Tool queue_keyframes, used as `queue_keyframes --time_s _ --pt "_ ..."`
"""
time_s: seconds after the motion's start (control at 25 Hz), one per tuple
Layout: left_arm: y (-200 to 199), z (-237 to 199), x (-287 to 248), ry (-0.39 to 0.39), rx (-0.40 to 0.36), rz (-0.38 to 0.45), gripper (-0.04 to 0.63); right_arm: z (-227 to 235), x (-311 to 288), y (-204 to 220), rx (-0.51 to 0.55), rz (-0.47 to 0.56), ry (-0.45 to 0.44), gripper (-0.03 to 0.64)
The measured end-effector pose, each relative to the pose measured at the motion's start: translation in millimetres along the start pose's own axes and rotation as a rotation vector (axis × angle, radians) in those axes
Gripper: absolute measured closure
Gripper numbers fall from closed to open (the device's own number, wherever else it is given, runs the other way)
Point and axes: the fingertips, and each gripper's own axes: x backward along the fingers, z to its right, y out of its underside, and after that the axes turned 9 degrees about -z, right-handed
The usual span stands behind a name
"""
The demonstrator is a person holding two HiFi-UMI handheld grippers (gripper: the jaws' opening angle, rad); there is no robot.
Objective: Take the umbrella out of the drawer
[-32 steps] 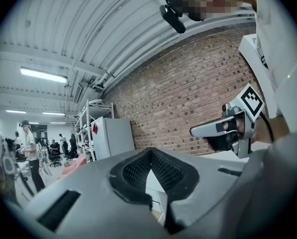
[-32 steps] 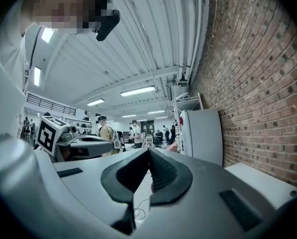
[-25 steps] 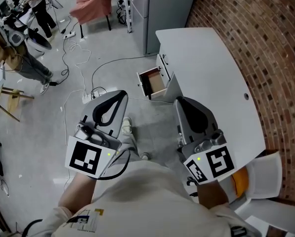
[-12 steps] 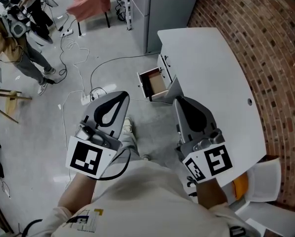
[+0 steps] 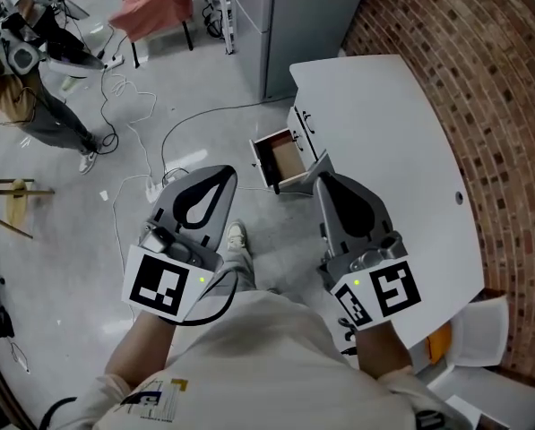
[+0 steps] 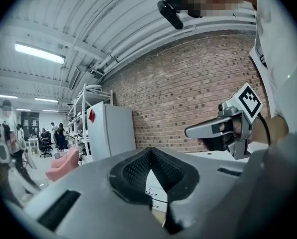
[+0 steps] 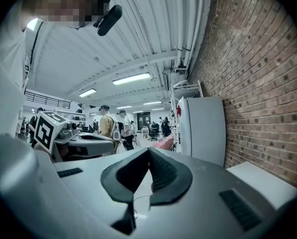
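Umbrella is not to be seen in any view: it presumably lies inside the open drawer [image 5: 282, 159], which sticks out from the white desk [image 5: 383, 133] toward the floor. From the head view only a brownish inside of that drawer shows, too small and too steeply seen to tell what it holds.

The step in hand looks like the approach. The person stands on the grey floor [image 5: 88, 240] a little short of the desk, with both tools held out ahead and nearly level. The left hand-held gripper [image 5: 222, 171] has its jaws together, the dark pads meeting at the tip with nothing between them. The right hand-held gripper [image 5: 323, 183] is likewise closed and empty. Its tip shows just below the drawer in the head view, though it does not seem to touch it. The left one is aimed beside the drawer, over the floor.

Nothing of the task proper appears done yet, since the drawer is open but no umbrella is out. The next move probably calls for stepping closer and tilting one gripper down over the drawer's mouth. Its jaws must open before they enter. They should then close around the umbrella's body so that it can be lifted clear of the drawer's front wall. Which gripper suits best cannot be judged until the contents show.
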Motion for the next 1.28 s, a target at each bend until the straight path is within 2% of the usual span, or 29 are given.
queue_keyframes --time_s 0.4,0.72,0.96,1.28 --pt "-4.4 -96.3 -57.3 0.065 -0.002 0.0 0.588 24.3 -101.1 -34.6 0.002 -0.016 0.068 0.609" --pt "0.4 -145.5 -86.1 0.107 -0.008 0.005 0.588 40.2 -157.4 -47.8 -0.021 -0.01 0.122 0.609" --pt "5.4 -160.9 -103.7 0.1 0.005 -0.007 0.588 50.3 -172.6 -42.7 -0.021 -0.04 0.117 0.609" --pt "-4.5 -149.1 -132.8 0.087 0.007 -0.025 0.588 84.0 -176.6 -32.0 -0.027 -0.067 0.088 0.609"
